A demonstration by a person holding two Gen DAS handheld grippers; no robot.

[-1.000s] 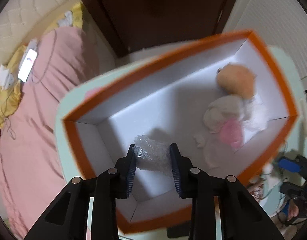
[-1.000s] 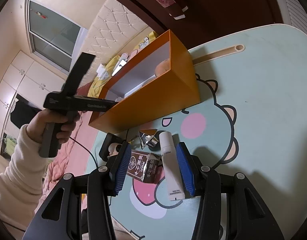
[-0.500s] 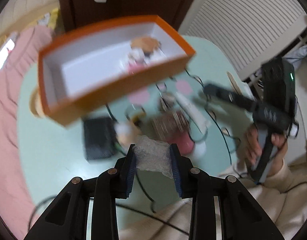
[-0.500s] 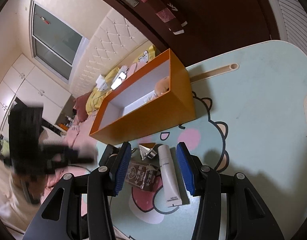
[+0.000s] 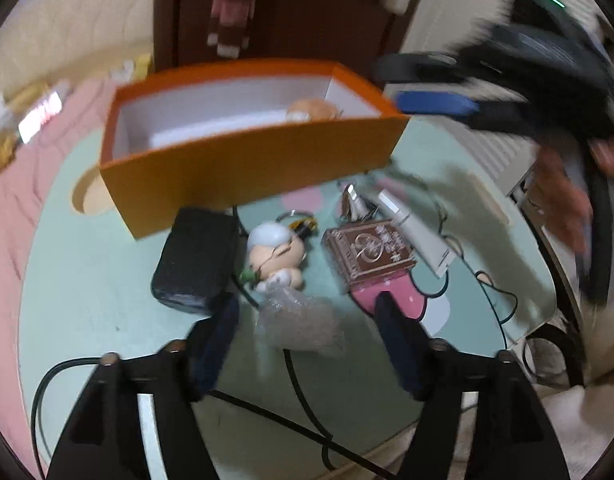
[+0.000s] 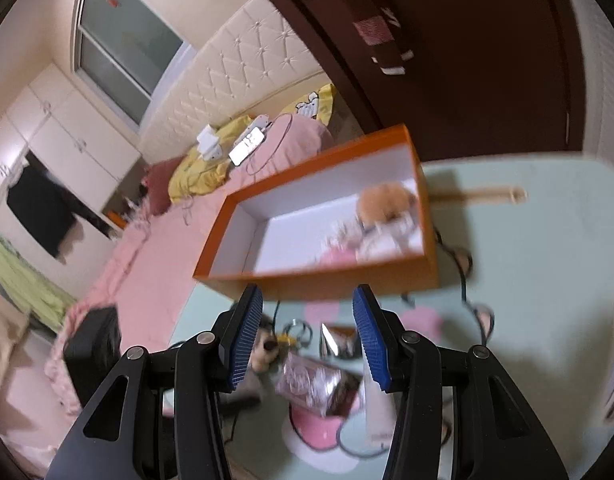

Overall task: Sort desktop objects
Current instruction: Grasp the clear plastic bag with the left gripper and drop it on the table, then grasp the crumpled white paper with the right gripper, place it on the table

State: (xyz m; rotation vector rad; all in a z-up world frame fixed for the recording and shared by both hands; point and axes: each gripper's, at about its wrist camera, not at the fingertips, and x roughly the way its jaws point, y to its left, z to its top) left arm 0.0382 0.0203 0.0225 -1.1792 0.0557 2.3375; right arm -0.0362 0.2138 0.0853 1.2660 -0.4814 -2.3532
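Crinkled bubble wrap [image 5: 297, 322] lies crosswise, loose between the wide-spread left tongs [image 5: 307, 344]; right tongs [image 6: 309, 338] gape empty.

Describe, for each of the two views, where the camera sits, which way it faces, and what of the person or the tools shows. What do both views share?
Left wrist: behind the open left gripper, facing down over the table at a plastic wrap; a hand shows blurred.
Right wrist: behind the open right gripper, facing across the table towards a bed.
Shared: orange box, brown packet.
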